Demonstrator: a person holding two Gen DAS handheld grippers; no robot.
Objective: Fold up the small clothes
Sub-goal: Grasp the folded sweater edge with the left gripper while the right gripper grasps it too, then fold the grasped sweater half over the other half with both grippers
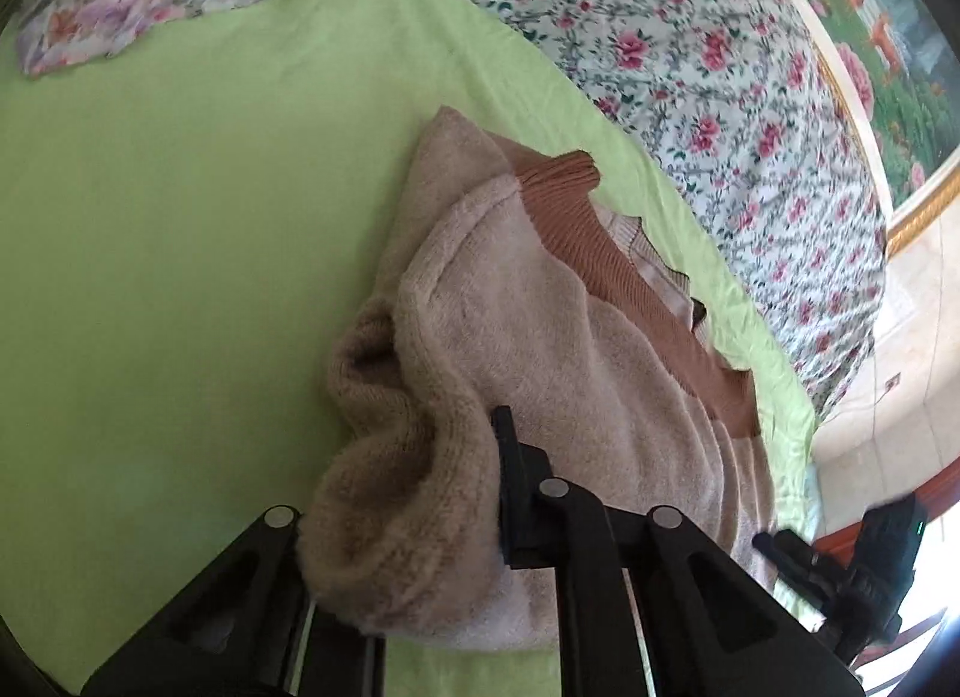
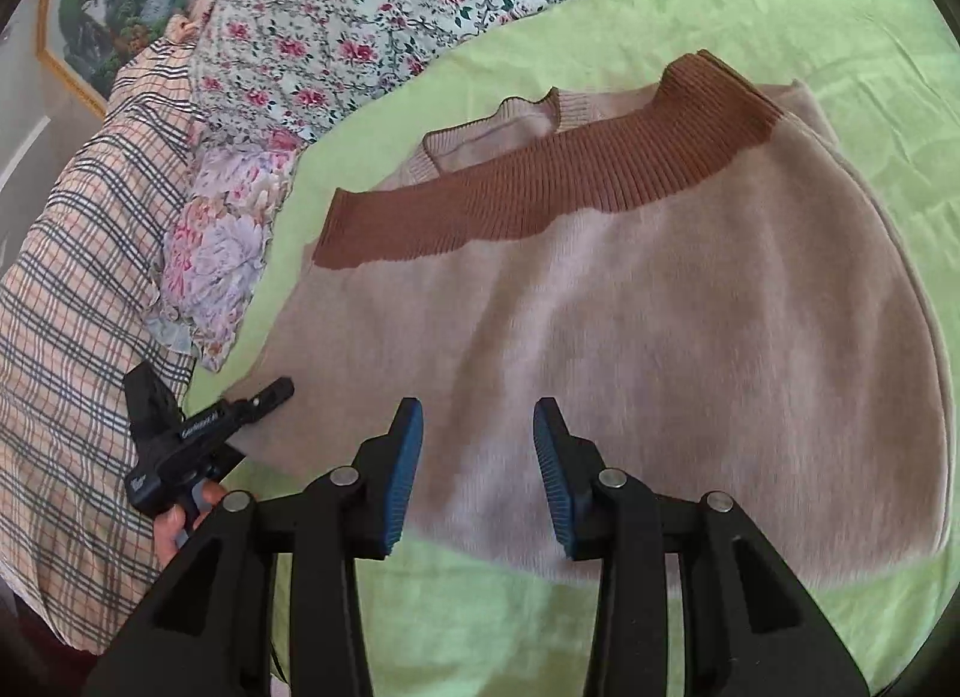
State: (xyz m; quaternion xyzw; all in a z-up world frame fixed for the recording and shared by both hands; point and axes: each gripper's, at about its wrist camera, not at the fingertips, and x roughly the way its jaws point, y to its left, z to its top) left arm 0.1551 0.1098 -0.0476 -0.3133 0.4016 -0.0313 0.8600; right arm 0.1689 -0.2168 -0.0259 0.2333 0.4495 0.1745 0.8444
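Observation:
A beige knit sweater [image 2: 660, 325] with a brown ribbed hem band [image 2: 540, 187] lies folded on a light green sheet [image 2: 480, 625]. My right gripper [image 2: 478, 475] is open, its blue pads [image 2: 403, 475] just above the sweater's near edge. In the left wrist view my left gripper [image 1: 420, 517] is shut on a bunched fold of the sweater [image 1: 510, 337], which fills the gap between its fingers. The left gripper also shows in the right wrist view [image 2: 273, 391], at the sweater's left edge. The right gripper's tip shows at the lower right of the left wrist view [image 1: 774, 544].
A floral quilt [image 2: 372, 7] lies behind the sweater. A pale floral cloth [image 2: 222, 253] and a plaid garment [image 2: 78, 307] lie at the left. A framed picture [image 1: 888, 55] hangs on the wall past the bed. The green sheet [image 1: 150, 277] stretches left of the sweater.

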